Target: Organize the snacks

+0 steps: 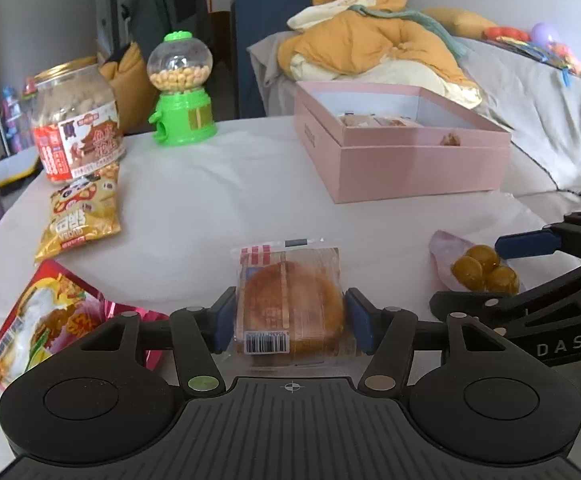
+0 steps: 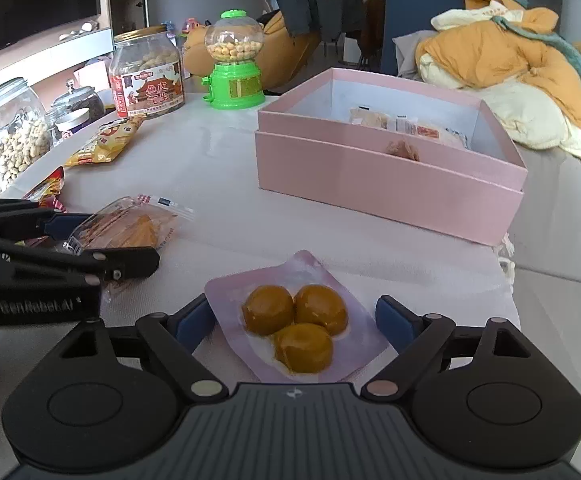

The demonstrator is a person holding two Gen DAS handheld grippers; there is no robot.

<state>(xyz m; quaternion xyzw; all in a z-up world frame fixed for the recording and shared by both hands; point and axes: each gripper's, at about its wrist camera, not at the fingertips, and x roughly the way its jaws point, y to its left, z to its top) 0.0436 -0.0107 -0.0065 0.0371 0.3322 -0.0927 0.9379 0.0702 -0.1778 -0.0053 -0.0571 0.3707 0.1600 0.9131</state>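
My left gripper [image 1: 290, 320] has its blue pads against both sides of a clear-wrapped round cake [image 1: 290, 304] lying on the white table; it also shows in the right wrist view [image 2: 126, 230]. My right gripper [image 2: 296, 320] is open around a pink pouch of three yellow balls [image 2: 294, 322], pads apart from it; the pouch shows in the left wrist view [image 1: 478, 268]. An open pink box [image 1: 402, 140] [image 2: 386, 172] with several wrapped snacks inside stands further back.
A green gumball dispenser [image 1: 180, 92], a labelled snack jar [image 1: 76, 120], a yellow snack bag [image 1: 80, 216] and a red-pink packet [image 1: 46, 320] lie to the left. Glass jars of peanuts [image 2: 2, 136] stand at the far left. A sofa with bedding [image 1: 370, 44] is behind.
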